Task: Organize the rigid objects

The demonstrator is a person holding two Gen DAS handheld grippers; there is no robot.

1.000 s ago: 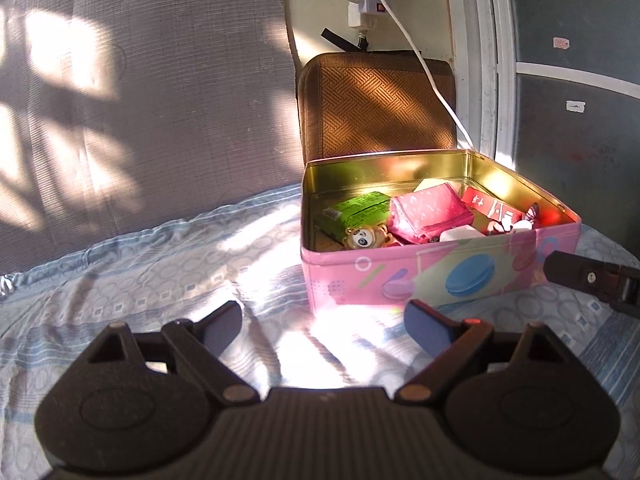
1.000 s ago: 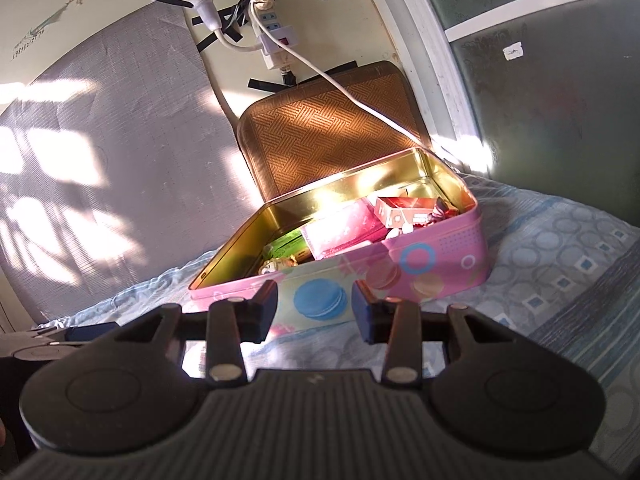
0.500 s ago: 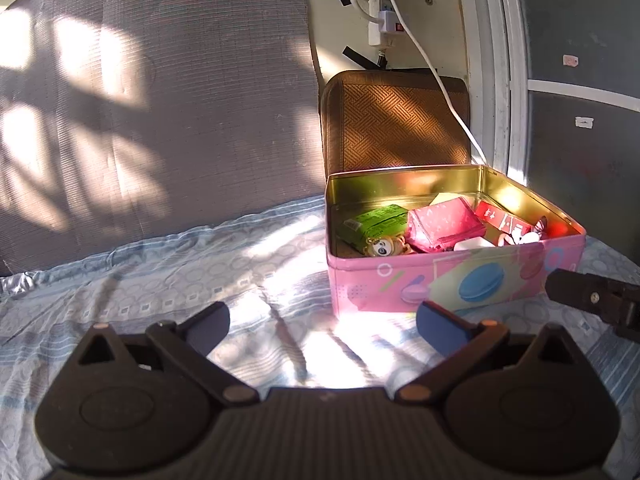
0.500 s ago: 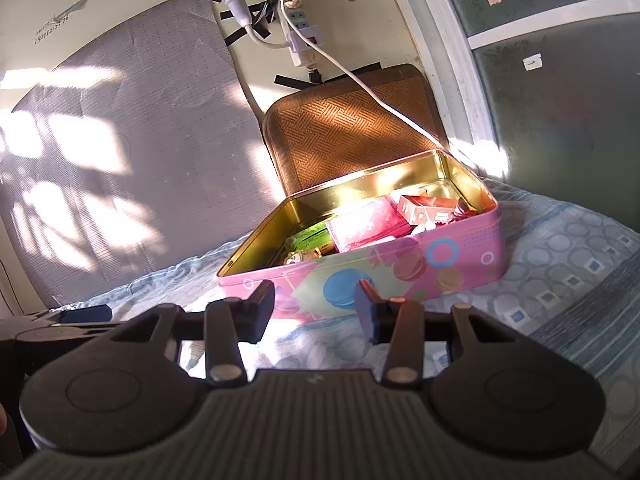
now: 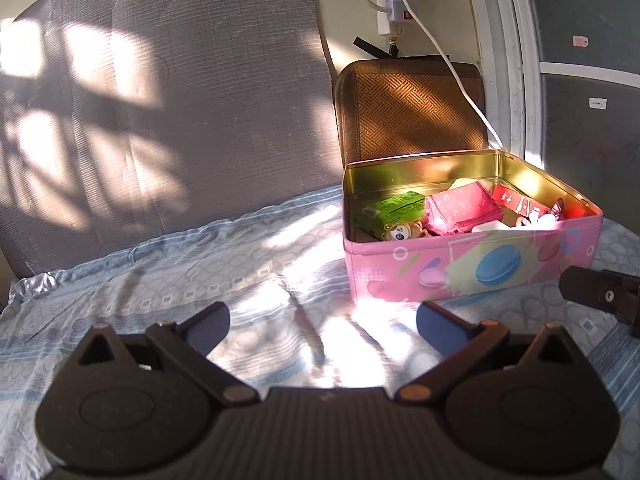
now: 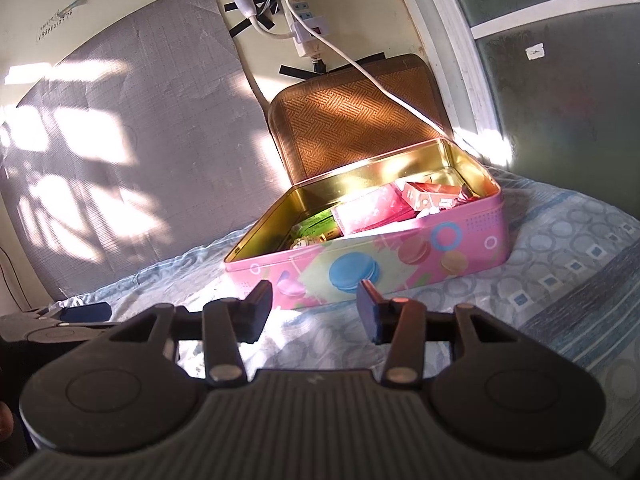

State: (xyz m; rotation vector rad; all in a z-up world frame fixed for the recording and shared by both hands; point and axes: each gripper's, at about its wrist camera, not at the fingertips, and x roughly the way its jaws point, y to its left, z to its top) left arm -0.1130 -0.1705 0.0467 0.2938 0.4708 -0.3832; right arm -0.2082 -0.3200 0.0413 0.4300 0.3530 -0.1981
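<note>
While sunlight falls in patches across the scene, a pink tin box [image 5: 476,268] with macaron prints stands lidless on a blue patterned bedsheet [image 5: 200,276], its gold inner walls lit. Inside lie a green packet [image 5: 394,210] at the left, a small bear figure [image 5: 400,233] against the front wall, a pink pouch [image 5: 460,210] in the middle and a red carton [image 5: 516,202] toward the right; further small items at the right end are too blurred to name. Behind the box a brown woven cushion [image 5: 408,112] leans upright against the wall, with a white cable [image 5: 460,76] running down across it from a power strip [image 5: 394,16]. A grey mat [image 5: 160,112] covers the wall to the left.

Left gripper [image 5: 323,322] — jaws spread wide and holding nothing — hovers over the sheet, short of the box's front left corner. Right gripper [image 6: 314,310] — jaws parted more narrowly, also holding nothing — points at the box's [image 6: 372,264] long printed side, near it but apart. From the left wrist view, one black finger of the right gripper [image 5: 600,294] shows at the right edge, just beside the box's front right corner.
</note>
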